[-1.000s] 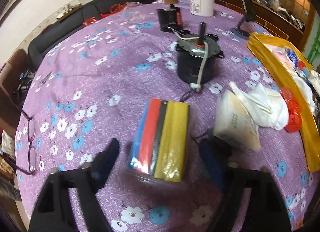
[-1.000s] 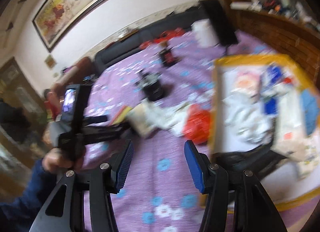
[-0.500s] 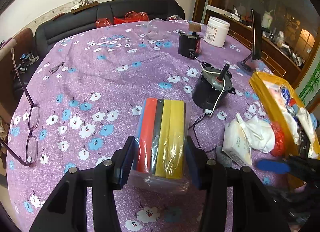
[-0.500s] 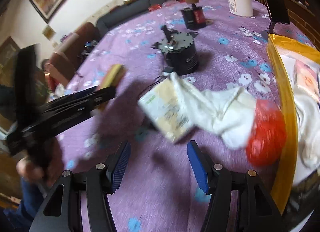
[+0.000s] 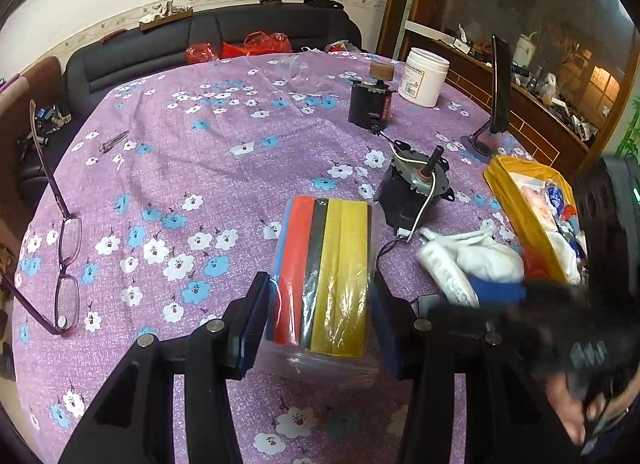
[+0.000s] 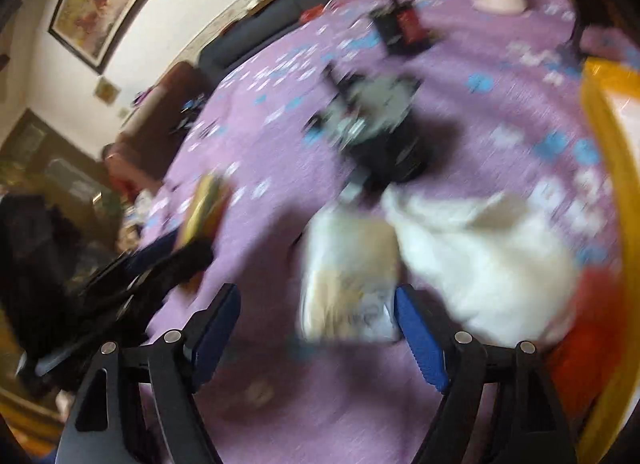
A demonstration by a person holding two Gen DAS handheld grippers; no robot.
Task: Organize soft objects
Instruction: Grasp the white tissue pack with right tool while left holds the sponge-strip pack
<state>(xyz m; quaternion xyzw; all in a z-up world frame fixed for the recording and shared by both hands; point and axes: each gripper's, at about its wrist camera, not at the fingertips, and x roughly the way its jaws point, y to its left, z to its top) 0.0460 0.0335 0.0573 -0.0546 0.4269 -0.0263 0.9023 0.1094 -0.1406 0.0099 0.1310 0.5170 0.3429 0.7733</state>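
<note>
A plastic-wrapped pack of coloured sponges, blue, red, black and yellow, lies on the purple flowered tablecloth. My left gripper has closed on its near end, both pads against its sides. My right gripper is open; the view is blurred. A pale packet lies between its fingers, next to a white cloth. The cloth also shows in the left wrist view, with the right gripper beside it.
A black motor with a wire stands behind the sponges. A yellow bag of soft items lies at the right. A red bag, glasses, a black box, a white jar and a lamp are on the table.
My left gripper has closed from wide open onto the sponge pack. My right gripper has swung down from the yellow bag to the pale packet and white cloth.
</note>
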